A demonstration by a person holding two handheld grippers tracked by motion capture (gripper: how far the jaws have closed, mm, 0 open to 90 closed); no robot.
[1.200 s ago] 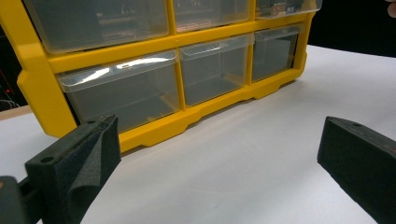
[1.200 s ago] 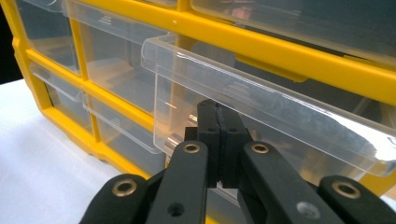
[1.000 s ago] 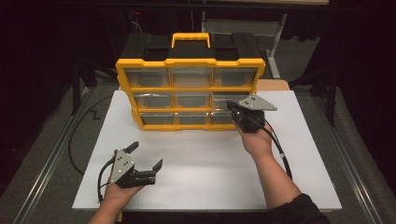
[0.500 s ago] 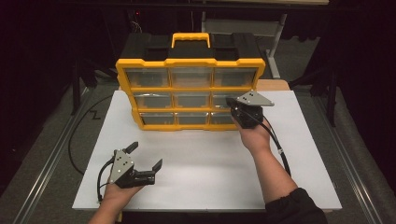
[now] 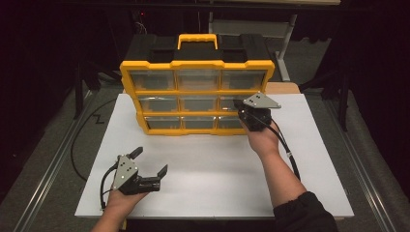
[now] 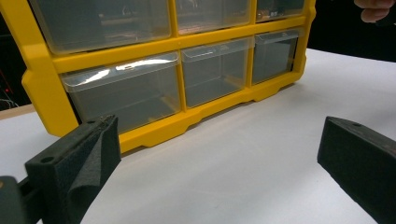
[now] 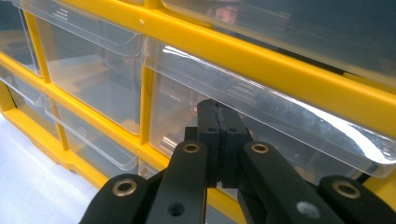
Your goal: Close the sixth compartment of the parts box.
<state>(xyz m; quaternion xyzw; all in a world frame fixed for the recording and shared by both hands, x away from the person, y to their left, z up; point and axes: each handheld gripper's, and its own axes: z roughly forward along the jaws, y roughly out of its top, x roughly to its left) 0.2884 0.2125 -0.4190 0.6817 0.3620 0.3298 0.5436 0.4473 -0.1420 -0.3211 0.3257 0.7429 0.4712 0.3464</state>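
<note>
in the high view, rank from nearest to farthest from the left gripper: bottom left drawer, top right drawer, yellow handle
From the left gripper:
1. bottom left drawer, lowest row, left end of the organizer
2. top right drawer, upper row, far end
3. yellow handle, on top at the back

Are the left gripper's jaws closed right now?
No, the left gripper rests on the white table with its jaws spread wide and nothing between them.

Yellow organiser cabinet (image 5: 197, 92) with black top and yellow handle stands upright at the white worktop's (image 5: 208, 183) far edge, left of centre. Nine clear drawers in three rows; middle-right drawer (image 7: 261, 121) appears shut.
</note>
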